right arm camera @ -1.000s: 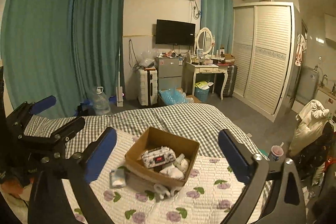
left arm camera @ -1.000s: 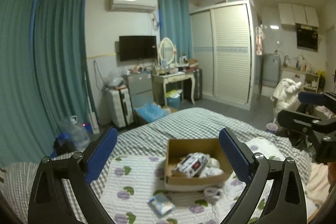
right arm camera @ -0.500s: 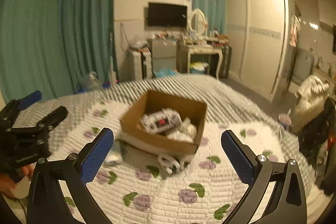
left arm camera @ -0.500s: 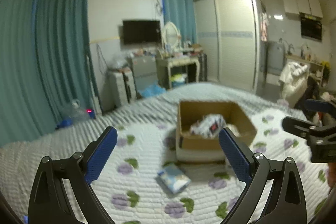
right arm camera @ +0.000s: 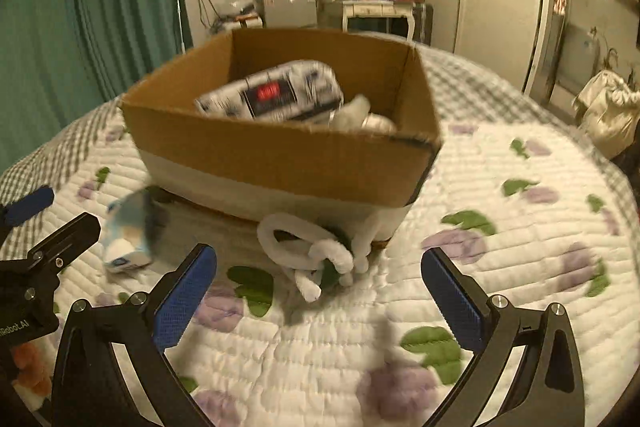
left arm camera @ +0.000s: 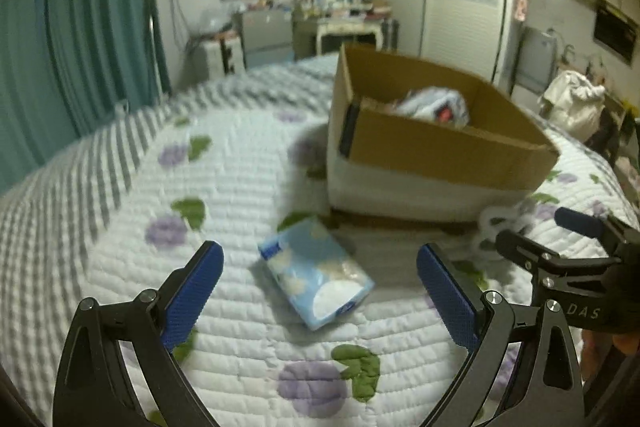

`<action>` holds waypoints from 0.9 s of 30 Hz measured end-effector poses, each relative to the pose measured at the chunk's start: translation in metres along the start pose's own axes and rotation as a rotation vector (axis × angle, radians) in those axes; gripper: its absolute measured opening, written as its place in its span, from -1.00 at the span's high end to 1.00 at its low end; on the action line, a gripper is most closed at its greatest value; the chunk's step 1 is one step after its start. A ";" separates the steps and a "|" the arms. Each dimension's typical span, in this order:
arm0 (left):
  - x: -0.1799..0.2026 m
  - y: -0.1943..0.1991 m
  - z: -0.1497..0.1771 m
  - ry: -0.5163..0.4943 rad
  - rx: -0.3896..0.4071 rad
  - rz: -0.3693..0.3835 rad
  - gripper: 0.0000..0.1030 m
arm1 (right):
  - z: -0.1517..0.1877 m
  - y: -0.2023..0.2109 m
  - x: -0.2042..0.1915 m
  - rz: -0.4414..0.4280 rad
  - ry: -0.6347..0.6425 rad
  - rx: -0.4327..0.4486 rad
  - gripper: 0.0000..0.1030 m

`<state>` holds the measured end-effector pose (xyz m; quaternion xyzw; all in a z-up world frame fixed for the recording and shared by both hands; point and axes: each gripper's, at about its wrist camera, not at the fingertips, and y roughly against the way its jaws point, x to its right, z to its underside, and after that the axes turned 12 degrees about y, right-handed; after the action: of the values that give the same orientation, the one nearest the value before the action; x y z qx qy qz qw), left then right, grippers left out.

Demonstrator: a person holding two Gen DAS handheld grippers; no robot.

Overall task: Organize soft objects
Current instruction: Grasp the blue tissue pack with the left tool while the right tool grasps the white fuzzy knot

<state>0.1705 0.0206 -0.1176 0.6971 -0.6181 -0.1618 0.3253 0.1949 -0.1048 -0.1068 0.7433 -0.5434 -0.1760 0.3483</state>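
A light blue tissue pack (left arm camera: 316, 273) lies on the floral quilt, just ahead of and between the blue pads of my open left gripper (left arm camera: 320, 283). The pack also shows in the right wrist view (right arm camera: 128, 239). A white fuzzy rope-like bundle (right arm camera: 312, 251) lies against the front of the cardboard box (right arm camera: 280, 155), just ahead of my open right gripper (right arm camera: 320, 291). The box (left arm camera: 432, 147) holds a white patterned pack with a red label (right arm camera: 272, 95) and white soft items (right arm camera: 360, 115). Both grippers are empty.
The white quilt with purple flowers (right arm camera: 520, 211) covers the bed. My right gripper shows at the right of the left wrist view (left arm camera: 560, 247). My left gripper shows at the left of the right wrist view (right arm camera: 40, 239). A cream garment (left arm camera: 572, 103) hangs beyond the bed.
Both grippers have come down and forward toward the bed. The box, tissue pack and white bundle now appear much closer. Both grippers stay open.
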 end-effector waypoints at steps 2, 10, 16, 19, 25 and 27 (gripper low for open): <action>0.001 -0.010 0.004 -0.002 -0.017 -0.024 -0.92 | 0.003 -0.011 0.002 -0.007 -0.016 -0.003 -0.85; 0.002 -0.047 0.007 0.023 -0.076 -0.093 -0.91 | 0.015 -0.042 0.007 -0.034 -0.058 -0.045 -0.16; 0.000 -0.062 0.016 0.035 -0.113 -0.064 -0.71 | 0.019 -0.040 0.016 -0.051 -0.085 -0.032 0.18; 0.003 -0.057 0.017 0.019 -0.113 -0.041 -0.42 | 0.021 -0.037 0.018 -0.058 -0.088 -0.020 0.28; -0.002 -0.033 0.022 0.056 -0.133 0.015 -0.21 | 0.021 -0.017 0.016 -0.069 -0.073 0.002 0.33; -0.001 -0.020 0.024 0.050 -0.124 0.019 -0.20 | 0.021 -0.007 0.015 -0.078 -0.077 0.007 0.33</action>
<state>0.1707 0.0159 -0.1483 0.6737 -0.6050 -0.1789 0.3848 0.1914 -0.1247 -0.1244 0.7578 -0.5276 -0.2162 0.3173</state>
